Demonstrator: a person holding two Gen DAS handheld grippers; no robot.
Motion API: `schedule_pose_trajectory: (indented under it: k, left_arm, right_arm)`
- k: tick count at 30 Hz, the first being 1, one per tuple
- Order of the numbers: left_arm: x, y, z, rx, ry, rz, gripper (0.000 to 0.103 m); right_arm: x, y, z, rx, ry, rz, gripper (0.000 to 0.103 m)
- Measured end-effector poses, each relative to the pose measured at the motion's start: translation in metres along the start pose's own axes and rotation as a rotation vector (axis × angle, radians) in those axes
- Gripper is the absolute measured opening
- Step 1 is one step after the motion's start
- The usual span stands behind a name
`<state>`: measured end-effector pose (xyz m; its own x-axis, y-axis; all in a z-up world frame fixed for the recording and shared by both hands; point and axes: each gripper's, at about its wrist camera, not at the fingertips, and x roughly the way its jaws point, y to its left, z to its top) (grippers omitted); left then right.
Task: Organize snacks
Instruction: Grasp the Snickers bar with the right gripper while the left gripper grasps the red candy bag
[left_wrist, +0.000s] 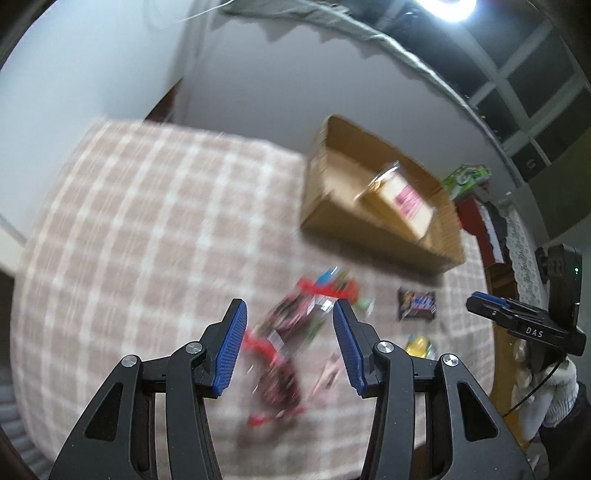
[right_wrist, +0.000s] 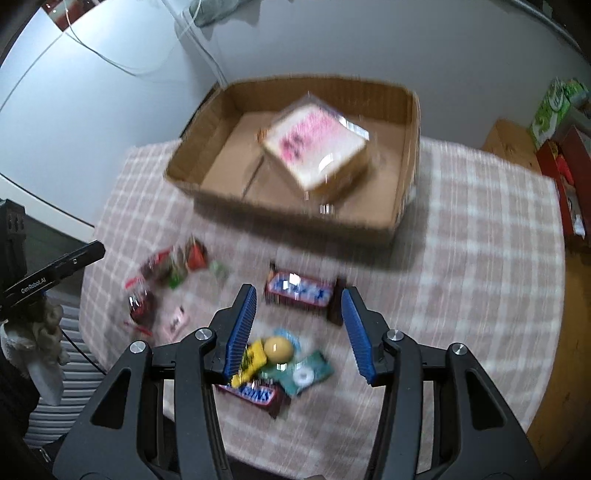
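Note:
A cardboard box stands at the back of the checked tablecloth and holds a wrapped bread pack with a pink label; both also show in the left wrist view, the box and the bread. My left gripper is open and empty above blurred red and dark snack packets. My right gripper is open and empty above a Snickers bar. A second Snickers bar, a yellow packet, a round yellow sweet and a green packet lie below it.
Red and green packets and a pink packet lie at the left. A green carton and red boxes stand beyond the table's right edge. The other gripper shows at the right. Both views are motion-blurred.

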<state>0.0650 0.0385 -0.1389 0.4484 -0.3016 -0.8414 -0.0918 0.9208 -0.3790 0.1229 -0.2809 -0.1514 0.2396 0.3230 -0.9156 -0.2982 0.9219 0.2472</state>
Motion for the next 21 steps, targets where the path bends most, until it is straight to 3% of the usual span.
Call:
schedule_pose_trajectory:
  k: [10, 21]
  left_arm:
    - [0.016, 0.009, -0.049, -0.053, 0.075, 0.012, 0.046]
    - [0.032, 0.004, -0.058, -0.045, 0.085, 0.022, 0.046]
  right_arm:
    - [0.018, -0.007, -0.041, 0.048, 0.061, -0.068, 0.051]
    - [0.044, 0.037, -0.001, -0.307, 0.123, -0.112, 0.050]
